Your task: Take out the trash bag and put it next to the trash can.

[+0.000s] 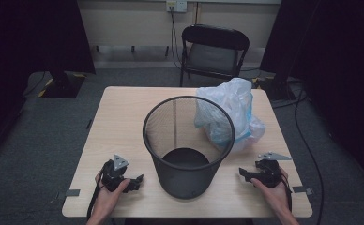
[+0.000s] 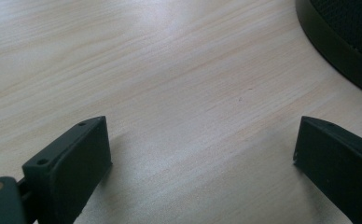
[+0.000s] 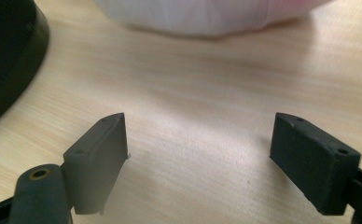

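Status of work: lining the bin with the bag, judged as not yet begun. The mesh wastebasket [image 1: 188, 145] stands upright at the centre of the frame, unlined, its dark bottom visible through the open mouth. The plastic bag [image 1: 229, 115] lies crumpled on the table [image 1: 124, 117], just right of and behind the wastebasket, apparently touching its rim on the upper right side; nothing grips it. Left to do, by this reading: take up the bag, open it, seat it inside the wastebasket and fold its edge over the rim

Grippers: left gripper [image 1: 132, 180] at lower left of the frame, low over the table, jaws released and empty, bare wood between them in the left gripper view. Right gripper [image 1: 246, 174] at lower right, jaws spread wide and empty, aimed across the table with the white bag at the top of the right gripper view and the wastebasket base at its left edge

Count:
- wastebasket, black wire mesh, round: one
- plastic bag, white translucent with pale blue tint: one
- grippers, two-jaw, hand-held: two
- table, light wood: one
- folding chair [image 1: 214, 51], black, behind the table at upper centre: one
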Demonstrator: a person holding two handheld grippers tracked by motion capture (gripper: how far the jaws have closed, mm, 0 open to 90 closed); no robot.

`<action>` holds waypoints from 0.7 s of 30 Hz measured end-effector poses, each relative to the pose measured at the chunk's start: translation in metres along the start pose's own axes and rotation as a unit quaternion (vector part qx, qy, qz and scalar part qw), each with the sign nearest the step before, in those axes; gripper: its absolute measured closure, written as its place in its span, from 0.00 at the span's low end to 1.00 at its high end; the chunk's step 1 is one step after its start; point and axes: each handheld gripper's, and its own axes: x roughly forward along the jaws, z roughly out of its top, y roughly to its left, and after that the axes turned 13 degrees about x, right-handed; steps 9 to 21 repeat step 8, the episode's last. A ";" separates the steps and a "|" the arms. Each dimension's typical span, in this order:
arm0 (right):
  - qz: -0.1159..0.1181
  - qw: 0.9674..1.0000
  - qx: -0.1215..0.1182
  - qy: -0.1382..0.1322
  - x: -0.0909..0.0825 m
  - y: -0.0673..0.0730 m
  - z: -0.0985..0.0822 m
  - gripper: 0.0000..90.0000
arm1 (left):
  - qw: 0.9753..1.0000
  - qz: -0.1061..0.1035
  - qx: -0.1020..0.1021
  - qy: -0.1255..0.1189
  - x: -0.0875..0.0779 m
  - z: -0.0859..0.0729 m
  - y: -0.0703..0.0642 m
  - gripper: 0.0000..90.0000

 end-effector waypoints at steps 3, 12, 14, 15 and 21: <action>-0.016 1.000 -0.011 -0.007 0.002 0.002 -0.002 0.19 | 1.000 0.003 -0.002 0.003 0.001 0.000 0.000 0.00; -0.044 0.998 -0.030 -0.029 0.006 0.006 -0.008 0.18 | 1.000 0.002 -0.002 0.004 0.001 0.000 0.000 0.00; -0.044 0.998 -0.030 -0.029 0.006 0.006 -0.008 0.18 | 1.000 0.002 -0.002 0.004 0.001 0.000 0.000 0.00; -0.044 0.998 -0.030 -0.029 0.006 0.006 -0.008 0.18 | 1.000 0.002 -0.002 0.004 0.001 0.000 0.000 0.00; -0.044 0.998 -0.030 -0.029 0.006 0.006 -0.008 0.18 | 1.000 0.002 -0.002 0.004 0.001 0.000 0.000 0.00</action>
